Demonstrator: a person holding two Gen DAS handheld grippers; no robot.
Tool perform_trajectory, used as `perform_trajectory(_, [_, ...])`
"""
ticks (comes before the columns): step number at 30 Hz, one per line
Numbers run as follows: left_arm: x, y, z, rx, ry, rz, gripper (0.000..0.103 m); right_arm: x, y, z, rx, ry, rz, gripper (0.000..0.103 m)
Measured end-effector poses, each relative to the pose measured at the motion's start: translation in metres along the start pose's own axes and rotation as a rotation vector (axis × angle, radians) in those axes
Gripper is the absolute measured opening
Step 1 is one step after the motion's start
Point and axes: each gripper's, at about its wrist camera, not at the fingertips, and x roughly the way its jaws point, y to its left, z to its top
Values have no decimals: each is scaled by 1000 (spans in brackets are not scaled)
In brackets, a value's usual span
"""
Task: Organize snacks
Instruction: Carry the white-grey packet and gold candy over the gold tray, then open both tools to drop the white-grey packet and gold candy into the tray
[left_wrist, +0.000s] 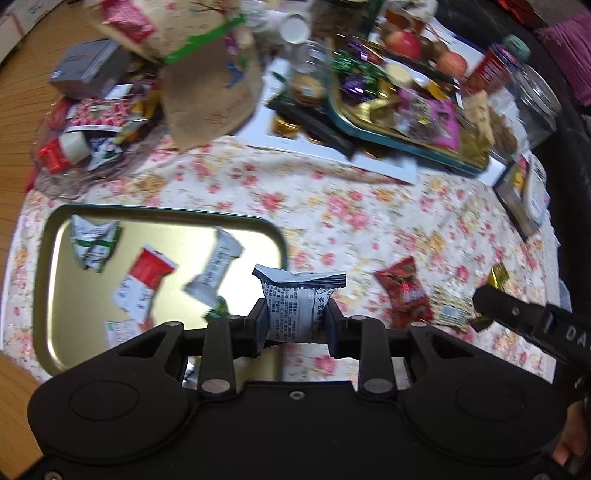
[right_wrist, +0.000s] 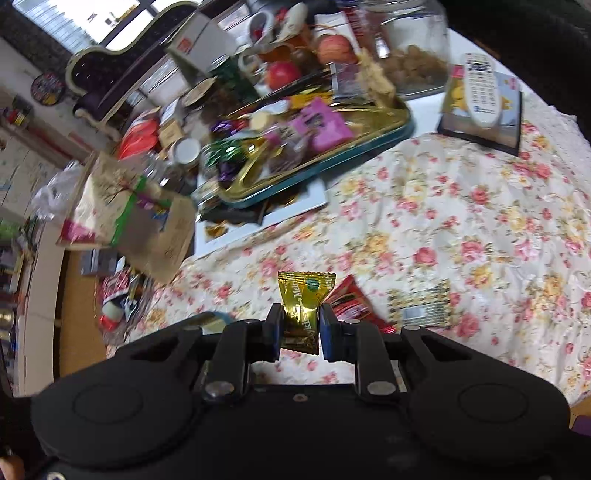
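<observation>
My left gripper (left_wrist: 294, 322) is shut on a silver-white snack packet (left_wrist: 297, 302) and holds it above the right edge of a gold tray (left_wrist: 55, 295) that holds several wrapped snacks. My right gripper (right_wrist: 300, 326) is shut on a gold candy wrapper (right_wrist: 303, 306) above the floral cloth. The right gripper also shows in the left wrist view (left_wrist: 480, 306), at the right. A red snack packet (left_wrist: 406, 291) and a gold-patterned packet (left_wrist: 452, 310) lie on the cloth; both also show in the right wrist view, the red snack packet (right_wrist: 351, 301) beside the gold-patterned packet (right_wrist: 421, 304).
A second tray (right_wrist: 388, 138) full of sweets sits at the back on a white board (left_wrist: 332, 151). A brown paper bag (left_wrist: 210, 85), jars (left_wrist: 308, 70), apples (left_wrist: 402, 42), a remote (right_wrist: 480, 88) and a pile of packets (left_wrist: 92, 122) crowd the far side.
</observation>
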Motion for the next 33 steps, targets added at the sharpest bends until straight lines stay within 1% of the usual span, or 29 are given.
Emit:
perform_trajectory(3, [-4,26,2,-48,-15,26,39,6,22,-9,-49,21,22,22])
perform_trajectory(9, [-4,72,-1,-112,-24,85,39,19,65,-28,-145,62,68,22])
perform_trajectory(15, [-5,107,-5,-161,-19,102,39,29,98,-46,-230,99,101,22])
perform_trajectory(21, [-9,129,-8,-182,-38,117,39,43,116,-58,-269,130,106,22])
perform_trajectory(26, [-9,147,-10,-215,-27,111,39,53,124,-66,-295,149,98,22])
perform_trajectory(30, [-11,157,-11,-240,-33,133,39,60,129,-69,-304,160,95,22])
perform_trajectory(33, [-15,162,-12,-251,-40,126,40,63,133,-70,-311,163,98,22])
